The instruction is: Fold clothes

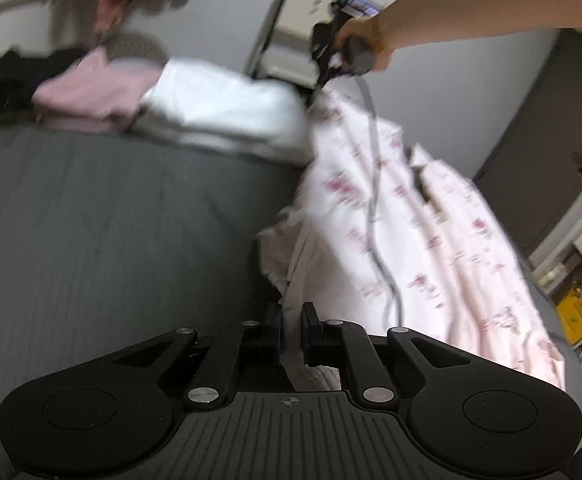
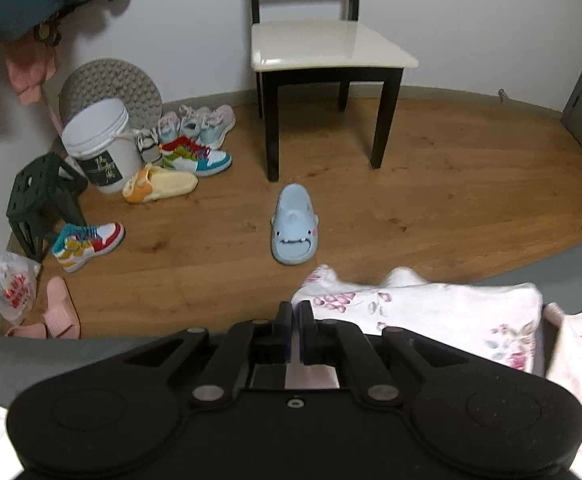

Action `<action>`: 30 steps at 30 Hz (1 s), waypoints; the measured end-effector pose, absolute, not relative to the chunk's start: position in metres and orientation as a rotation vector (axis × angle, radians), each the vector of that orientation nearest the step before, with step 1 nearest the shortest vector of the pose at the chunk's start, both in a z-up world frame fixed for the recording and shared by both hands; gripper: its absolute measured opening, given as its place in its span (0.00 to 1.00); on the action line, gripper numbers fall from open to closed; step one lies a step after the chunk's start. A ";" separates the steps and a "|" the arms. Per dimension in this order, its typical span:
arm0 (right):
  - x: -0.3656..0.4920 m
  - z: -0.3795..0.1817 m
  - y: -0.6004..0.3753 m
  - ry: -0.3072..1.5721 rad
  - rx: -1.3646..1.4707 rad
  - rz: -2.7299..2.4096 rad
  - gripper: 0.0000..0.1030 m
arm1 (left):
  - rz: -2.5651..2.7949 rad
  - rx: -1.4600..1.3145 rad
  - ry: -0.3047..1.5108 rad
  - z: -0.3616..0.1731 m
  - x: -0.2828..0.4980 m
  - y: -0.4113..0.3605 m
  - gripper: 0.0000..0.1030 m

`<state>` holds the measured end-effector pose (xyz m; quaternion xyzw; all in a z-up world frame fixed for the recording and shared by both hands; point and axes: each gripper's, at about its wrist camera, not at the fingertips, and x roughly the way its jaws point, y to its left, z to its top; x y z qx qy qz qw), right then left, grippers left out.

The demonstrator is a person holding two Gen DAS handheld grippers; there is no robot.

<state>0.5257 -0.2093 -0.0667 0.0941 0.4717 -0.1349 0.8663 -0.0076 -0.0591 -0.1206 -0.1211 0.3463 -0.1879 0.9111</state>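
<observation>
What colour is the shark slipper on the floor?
Light blue; the shark slipper shows best in the right wrist view.

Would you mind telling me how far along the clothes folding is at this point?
Apparently done: a pink and a white garment lie folded on the grey bed. In hand: the left gripper and right gripper each pinch the floral garment, lifted and unfolded. Left: folding it.

Floral garment [image 1: 431,232]: soft printed cloth. Chair seat [image 2: 323,44]: glossy cream. Floor [image 2: 431,200]: smooth wood. Bucket [image 2: 101,144]: white plastic.
</observation>
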 end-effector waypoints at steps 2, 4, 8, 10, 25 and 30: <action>0.516 -0.055 -0.223 0.967 0.222 -0.299 0.04 | -0.414 -0.240 0.672 -0.114 -0.012 -0.061 0.09; 0.503 -0.044 -0.241 0.948 0.250 -0.317 0.04 | -0.477 -0.223 0.632 -0.108 -0.020 -0.069 0.09; 0.473 -0.026 -0.284 0.922 0.288 -0.363 0.04 | -0.625 -0.184 0.551 -0.098 -0.040 -0.089 0.09; 0.457 -0.018 -0.307 0.914 0.304 -0.385 0.04 | -0.698 -0.164 0.509 -0.092 -0.050 -0.099 0.09; 0.349 -0.037 -0.464 0.924 0.406 -0.572 0.04 | -1.017 -0.153 0.475 -0.091 -0.074 -0.166 0.09; 0.321 -0.071 -0.506 0.924 0.518 -0.596 0.04 | -1.104 -0.145 0.474 -0.092 -0.084 -0.188 0.09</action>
